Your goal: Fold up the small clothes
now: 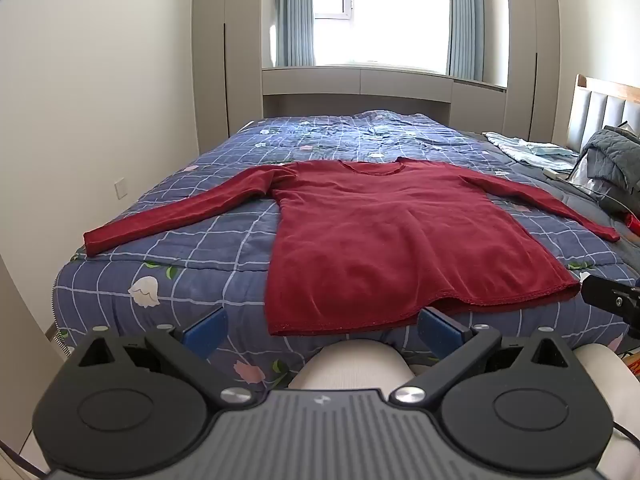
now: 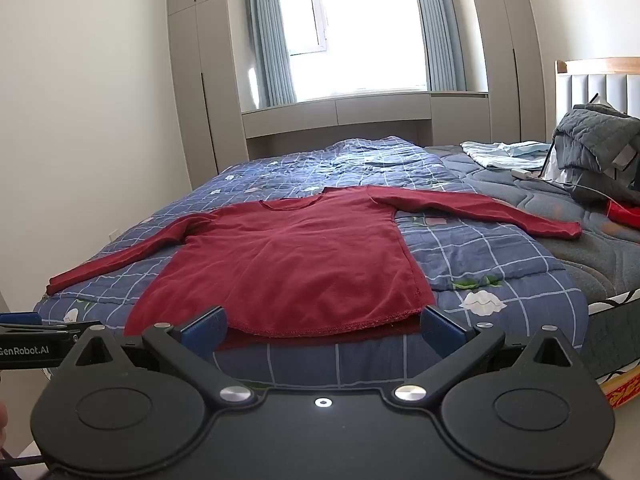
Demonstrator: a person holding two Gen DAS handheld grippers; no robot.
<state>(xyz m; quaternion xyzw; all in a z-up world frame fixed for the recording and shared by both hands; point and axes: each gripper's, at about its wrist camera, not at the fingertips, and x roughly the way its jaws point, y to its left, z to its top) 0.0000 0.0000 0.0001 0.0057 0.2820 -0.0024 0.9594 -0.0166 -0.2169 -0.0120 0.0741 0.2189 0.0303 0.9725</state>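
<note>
A dark red long-sleeved top (image 1: 380,232) (image 2: 292,264) lies flat on the bed, face up, collar away from me, hem at the near edge, both sleeves spread out to the sides. My left gripper (image 1: 322,330) hovers in front of the hem, jaws wide open, nothing between its blue pads (image 1: 208,330). My right gripper (image 2: 322,328) hangs likewise before the hem, open and empty, with blue pads (image 2: 442,328). Each gripper's tip shows at the edge of the other's view: the right gripper (image 1: 612,302), the left gripper (image 2: 36,332).
The bed carries a blue checked quilt (image 1: 192,208) (image 2: 480,264) with flower prints. At the right lie a grey quilted blanket (image 2: 596,144), pale blue cloth (image 2: 500,152), a white cable and a small red item (image 2: 624,214). The person's light-trousered knees (image 1: 352,364) show below the bed edge.
</note>
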